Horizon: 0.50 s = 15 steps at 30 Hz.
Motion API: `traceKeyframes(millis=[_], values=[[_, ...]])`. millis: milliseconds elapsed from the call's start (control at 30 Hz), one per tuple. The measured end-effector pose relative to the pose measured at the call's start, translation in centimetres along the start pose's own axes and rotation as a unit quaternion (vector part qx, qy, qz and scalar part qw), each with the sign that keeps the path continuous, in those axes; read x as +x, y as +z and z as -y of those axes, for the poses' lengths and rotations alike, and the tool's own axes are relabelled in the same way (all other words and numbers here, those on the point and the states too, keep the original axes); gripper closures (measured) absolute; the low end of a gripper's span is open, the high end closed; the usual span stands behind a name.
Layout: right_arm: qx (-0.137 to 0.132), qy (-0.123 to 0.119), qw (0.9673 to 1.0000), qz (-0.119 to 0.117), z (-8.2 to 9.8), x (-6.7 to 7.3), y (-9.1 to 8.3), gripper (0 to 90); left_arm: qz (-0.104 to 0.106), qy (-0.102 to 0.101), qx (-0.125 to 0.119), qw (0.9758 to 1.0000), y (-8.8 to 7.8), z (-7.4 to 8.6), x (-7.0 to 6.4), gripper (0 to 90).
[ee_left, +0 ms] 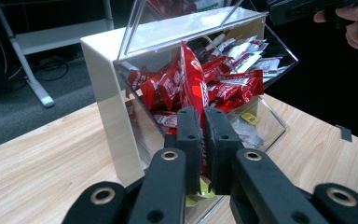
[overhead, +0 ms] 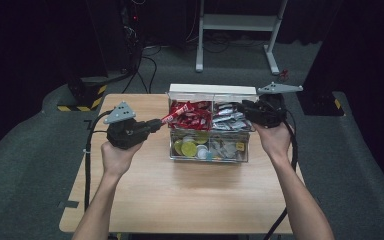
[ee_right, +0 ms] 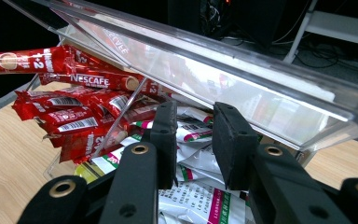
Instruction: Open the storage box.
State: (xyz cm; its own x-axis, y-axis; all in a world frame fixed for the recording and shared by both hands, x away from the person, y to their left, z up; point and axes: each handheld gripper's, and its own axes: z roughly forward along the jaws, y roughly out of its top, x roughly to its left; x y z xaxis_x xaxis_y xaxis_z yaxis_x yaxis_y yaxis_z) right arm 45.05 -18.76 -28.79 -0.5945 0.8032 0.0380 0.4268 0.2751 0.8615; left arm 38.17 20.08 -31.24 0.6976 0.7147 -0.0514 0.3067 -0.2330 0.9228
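High view looks down on the bench [overhead: 180, 200] from above; both tool views sit close, facing the clear organizer box [ee_left: 107, 93].

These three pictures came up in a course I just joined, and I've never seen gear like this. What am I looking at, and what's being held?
A person stands at a wooden table with a hand-held gripper in each hand. One picture looks down from above; the other two come from cameras riding on the grippers, looking along their black jaws. On the table stands a clear organiser box filled with sachets. The left gripper is shut on a red sachet at the box's side. The right gripper is nearly closed over white sachets; whether it grips one is unclear.
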Motion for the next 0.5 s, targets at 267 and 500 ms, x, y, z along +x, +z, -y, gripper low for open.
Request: traceKeyframes(millis=[267, 500], values=[[0.001, -0.001, 1.0000, 0.001, 0.0, 0.0, 0.0, 70.2, -0.003, -0.005, -0.008, 0.9999, -0.8, 0.2, 0.3, 86.0], [0.000, -0.001, 1.0000, -0.001, 0.0, -0.1, 0.0, 70.2, -0.011, -0.008, -0.016, 0.9998, -1.6, 0.4, 0.5, 86.0]])
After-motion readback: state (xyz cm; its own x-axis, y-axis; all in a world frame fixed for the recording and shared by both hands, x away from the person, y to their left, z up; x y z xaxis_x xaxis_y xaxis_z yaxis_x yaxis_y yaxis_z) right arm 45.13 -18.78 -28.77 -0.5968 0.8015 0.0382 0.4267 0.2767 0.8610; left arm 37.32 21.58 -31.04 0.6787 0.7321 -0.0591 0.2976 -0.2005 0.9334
